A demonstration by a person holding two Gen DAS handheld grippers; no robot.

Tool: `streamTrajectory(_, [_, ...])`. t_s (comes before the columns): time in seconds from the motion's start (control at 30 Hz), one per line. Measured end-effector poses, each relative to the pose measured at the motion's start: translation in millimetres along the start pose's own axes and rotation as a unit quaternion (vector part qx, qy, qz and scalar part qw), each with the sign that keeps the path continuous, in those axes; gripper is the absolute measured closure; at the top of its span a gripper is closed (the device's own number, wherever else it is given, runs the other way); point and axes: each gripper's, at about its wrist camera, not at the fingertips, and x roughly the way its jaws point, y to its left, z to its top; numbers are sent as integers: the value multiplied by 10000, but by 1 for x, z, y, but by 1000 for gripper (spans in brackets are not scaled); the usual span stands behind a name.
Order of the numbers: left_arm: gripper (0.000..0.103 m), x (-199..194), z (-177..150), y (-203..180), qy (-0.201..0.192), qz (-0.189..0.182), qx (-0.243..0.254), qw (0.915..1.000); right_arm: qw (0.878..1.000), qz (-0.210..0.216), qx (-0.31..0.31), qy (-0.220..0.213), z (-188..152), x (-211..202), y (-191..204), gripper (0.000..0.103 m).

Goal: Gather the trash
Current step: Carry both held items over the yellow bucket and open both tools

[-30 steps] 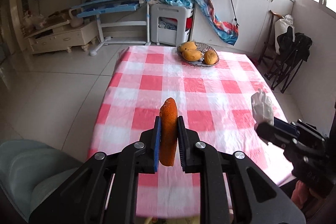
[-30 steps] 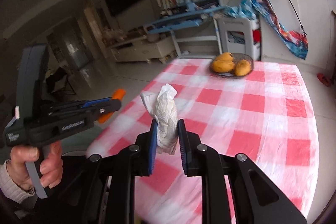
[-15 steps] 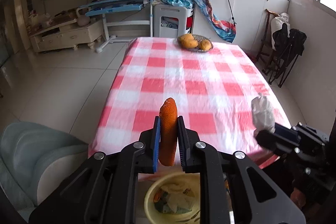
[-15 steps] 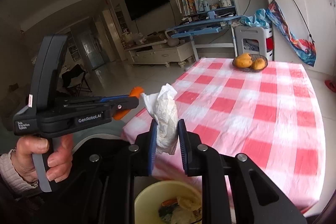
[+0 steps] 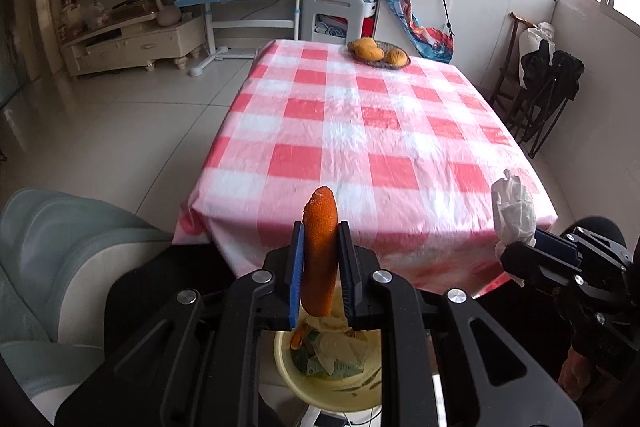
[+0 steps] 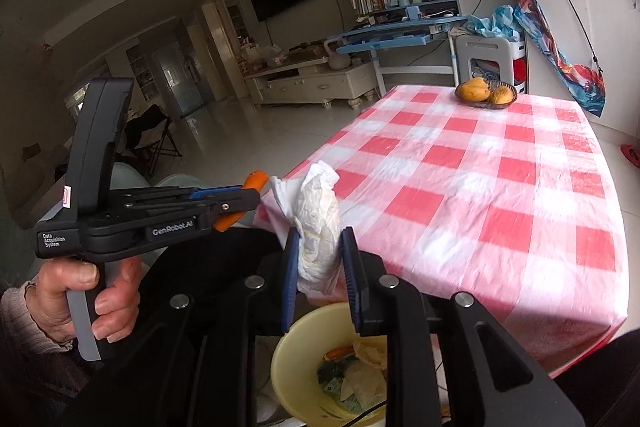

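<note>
Left wrist view shows the left gripper [image 5: 320,267] clamping an upright orange peel [image 5: 319,255] directly above the yellow trash bin [image 5: 320,387], while the right gripper [image 6: 319,263], nearby, pinches a crumpled tissue [image 6: 316,227] above that bin.

Below my jaws the yellow bin [image 6: 296,351] stands open-mouthed with only loose litter inside, ahead of them the worktop [image 5: 360,131] edge blocks any forward drop, its checked top bare up to the fruit basket [image 5: 378,53], and the armchair [image 5: 60,267] crowds their left.
</note>
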Motion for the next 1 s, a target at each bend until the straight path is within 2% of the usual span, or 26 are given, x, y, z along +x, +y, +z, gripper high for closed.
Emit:
streamTrajectory(0.23, [88,-3,-15,-2,60,-74,9,10000,9999,-23,-90,87,-9,-1,10,80])
streamTrajectory(0.8, [88,15,-28,-14,308,-168,85,9993,9996,-137,-124,220,-23,-3,14,80])
streamTrajectory(1.0, [88,28,-35,-15,481,-164,73,9987,9987,-221,-39,447,-28,5,11,80])
